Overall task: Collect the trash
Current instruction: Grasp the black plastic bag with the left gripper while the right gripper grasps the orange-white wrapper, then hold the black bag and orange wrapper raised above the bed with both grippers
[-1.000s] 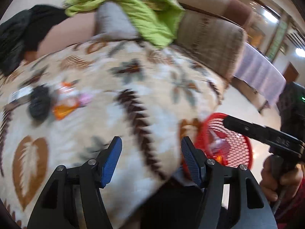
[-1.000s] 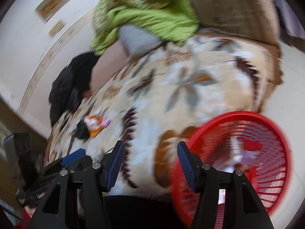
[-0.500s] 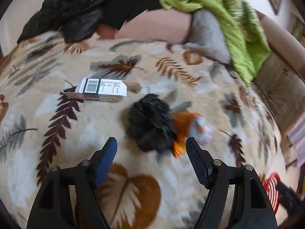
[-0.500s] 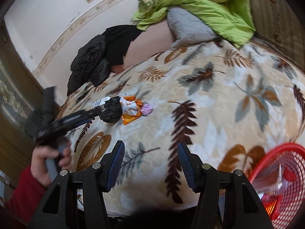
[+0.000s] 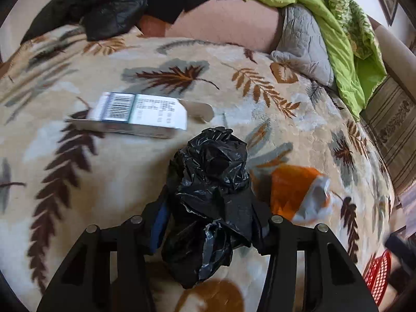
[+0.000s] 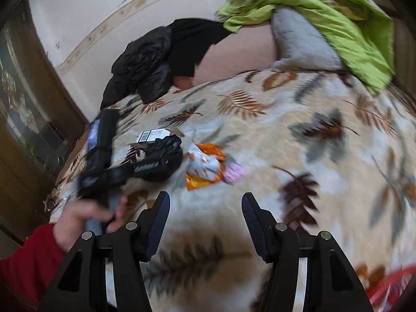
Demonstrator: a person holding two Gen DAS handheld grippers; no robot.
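Note:
My left gripper (image 5: pixel 210 215) is shut on a crumpled black plastic bag (image 5: pixel 210 182) on the leaf-patterned blanket (image 5: pixel 78 182); the bag hides most of both fingers. The right wrist view shows the same gripper (image 6: pixel 161 163) on the bag (image 6: pixel 166 143). A white carton with a barcode (image 5: pixel 140 117) lies just beyond the bag, and an orange and white wrapper (image 5: pixel 299 192) lies to its right. My right gripper (image 6: pixel 205 218) is open and empty above the blanket, short of the orange wrapper (image 6: pixel 205 163) and a small pink piece (image 6: pixel 234 173).
A red mesh basket (image 5: pixel 377 278) stands at the far right; its rim also shows in the right wrist view (image 6: pixel 392 283). A black jacket (image 5: pixel 104 7), a grey pillow (image 5: pixel 304 41) and a green quilt (image 5: pixel 345 33) lie along the sofa back.
My left gripper has moved forward onto the black bag and shut on it. My right gripper has come a little nearer to the wrapper, still open.

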